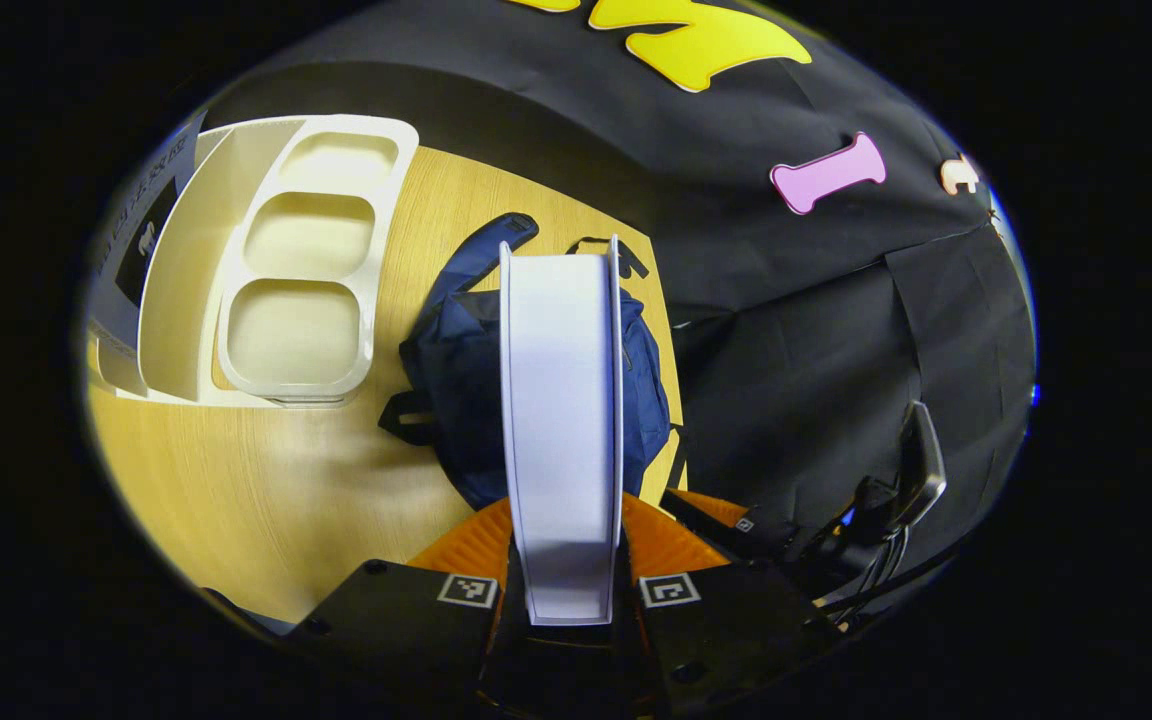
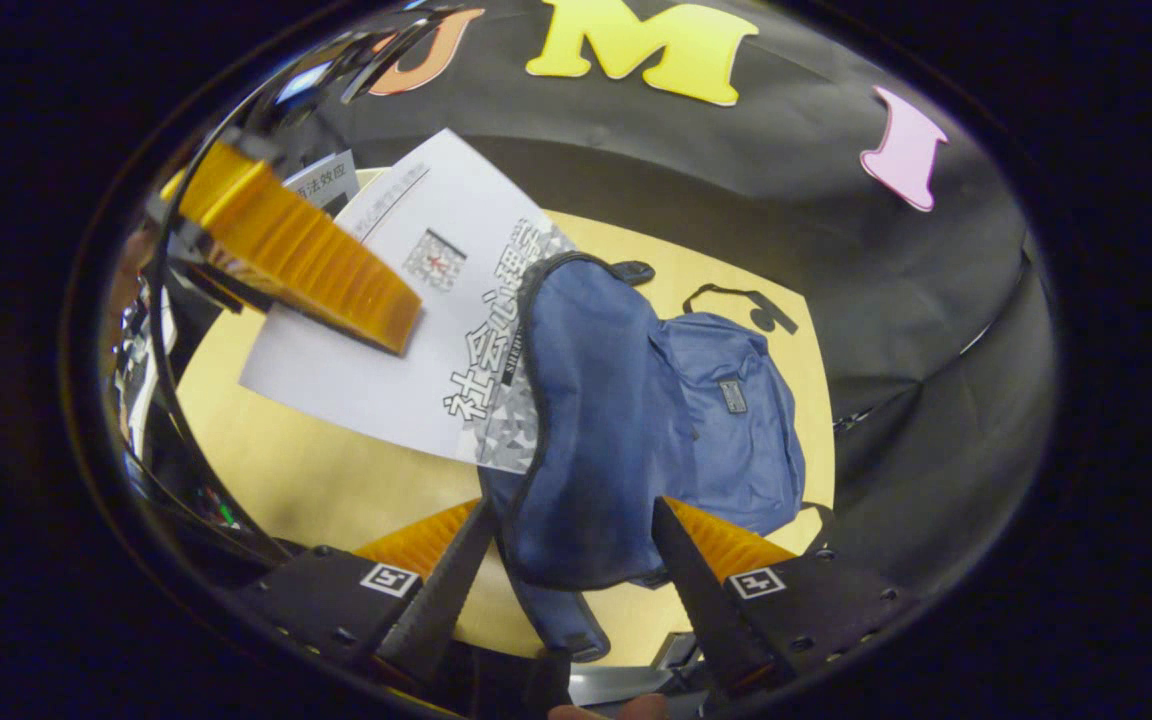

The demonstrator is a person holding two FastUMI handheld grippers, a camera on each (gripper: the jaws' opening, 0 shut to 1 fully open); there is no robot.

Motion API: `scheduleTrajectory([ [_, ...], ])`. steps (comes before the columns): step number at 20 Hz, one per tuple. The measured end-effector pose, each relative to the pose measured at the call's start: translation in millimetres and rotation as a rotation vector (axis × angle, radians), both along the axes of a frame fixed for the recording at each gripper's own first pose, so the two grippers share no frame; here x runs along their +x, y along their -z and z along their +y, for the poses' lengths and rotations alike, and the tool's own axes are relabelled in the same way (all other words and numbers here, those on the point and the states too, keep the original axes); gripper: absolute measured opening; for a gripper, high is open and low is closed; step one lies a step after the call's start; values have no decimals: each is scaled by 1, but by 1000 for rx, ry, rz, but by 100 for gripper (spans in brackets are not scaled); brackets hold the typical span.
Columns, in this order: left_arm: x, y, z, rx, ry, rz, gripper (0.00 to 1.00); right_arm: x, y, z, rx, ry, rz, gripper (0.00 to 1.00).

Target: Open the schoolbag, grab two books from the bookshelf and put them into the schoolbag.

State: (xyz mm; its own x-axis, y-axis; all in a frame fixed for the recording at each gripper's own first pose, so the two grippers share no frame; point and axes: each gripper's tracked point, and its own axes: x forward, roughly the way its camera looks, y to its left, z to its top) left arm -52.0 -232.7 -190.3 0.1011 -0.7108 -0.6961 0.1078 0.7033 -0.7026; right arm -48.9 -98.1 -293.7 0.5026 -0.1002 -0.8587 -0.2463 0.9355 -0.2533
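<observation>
Book gripped above schoolbag

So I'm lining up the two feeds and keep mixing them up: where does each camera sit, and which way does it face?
Left gripper view: rides the left gripper, looking down along its fingers, shut on a book seen edge-on; bag, bookshelf and table beyond.
Right gripper view: rides the right gripper, looking down along its fingers either side of the bag's flap; the left gripper's finger lies on the book cover. Whether the right fingers pinch the flap is unclear.
Both views share the book, bag and table.
</observation>
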Motion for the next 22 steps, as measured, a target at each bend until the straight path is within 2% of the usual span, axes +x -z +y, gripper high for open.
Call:
scheduleTrajectory([
  [3,1,0,0,-1,7,-3,37,11,20,-10,-139,-27,-24,96],
  [4,0,0,0,-1,10,-4,37,11,29,-14,-152,-26,-20,97],
  [7,1,-1,0,-9,7,-1,37,17,49,-28,-155,46,-9,99],
  [9,1,-1,-1,-12,6,1,37,21,60,-35,-128,85,2,95],
  [10,0,-1,-1,-16,5,3,37,23,63,-40,-117,105,8,99],
  [13,0,-1,-2,-26,3,9,37,27,52,-62,-111,133,1,44],
  [15,1,0,-4,-28,2,11,37,26,48,-66,-61,134,29,7],
  [22,3,7,-10,-43,-23,23,37,35,0,-78,-95,44,-15,3],
])
